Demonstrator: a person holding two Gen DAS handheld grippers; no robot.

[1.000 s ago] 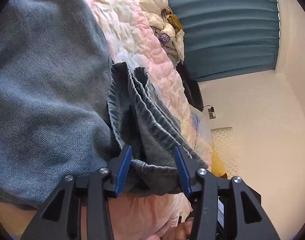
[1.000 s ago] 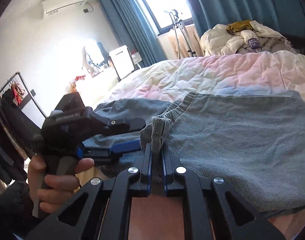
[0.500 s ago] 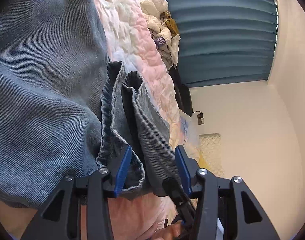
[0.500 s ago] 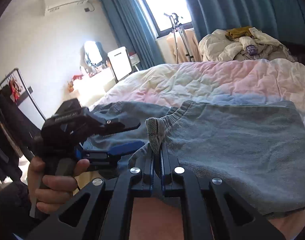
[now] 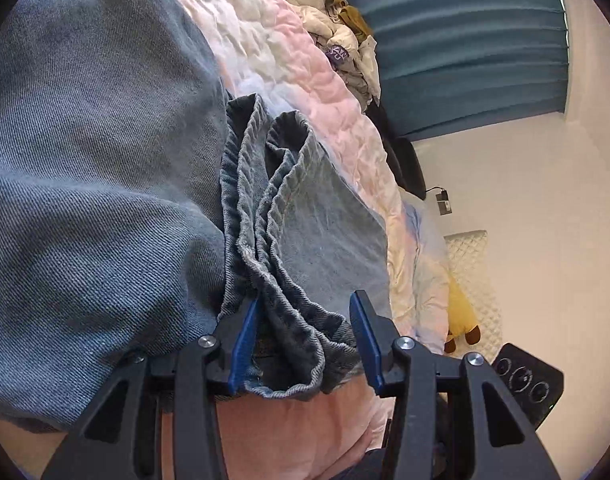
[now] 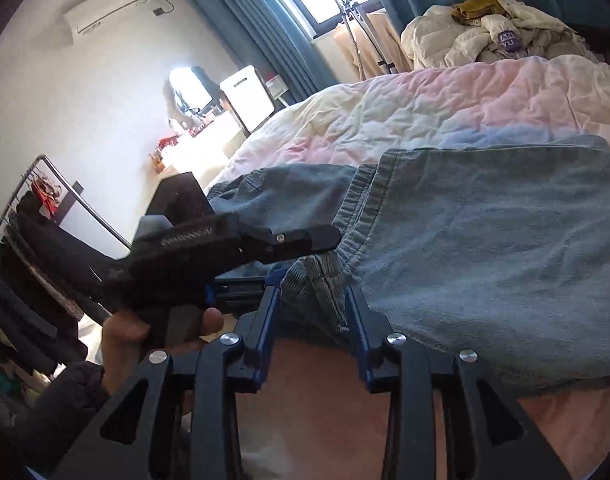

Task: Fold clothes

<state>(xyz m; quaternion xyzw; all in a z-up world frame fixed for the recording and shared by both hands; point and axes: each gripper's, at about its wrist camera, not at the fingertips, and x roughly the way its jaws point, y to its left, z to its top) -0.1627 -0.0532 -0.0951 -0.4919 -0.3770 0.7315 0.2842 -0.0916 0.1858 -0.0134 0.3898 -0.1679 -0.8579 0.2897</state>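
Noted right gripper (image 6: 313,312) now parted around bunched waistband of denim shorts (image 6: 485,248) lying on quilt (image 6: 425,108) (clamped half a second ago), left gripper (image 5: 303,340) likewise spread: release under way, fold apparently placed.

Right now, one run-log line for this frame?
left claw open, straddling waistband | right claw open | denim shorts flat on quilt

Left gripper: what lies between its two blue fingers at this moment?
In the left wrist view, the bunched ribbed waistband of the denim shorts lies between the open fingers of the left gripper. Below it shows only the pink quilt.
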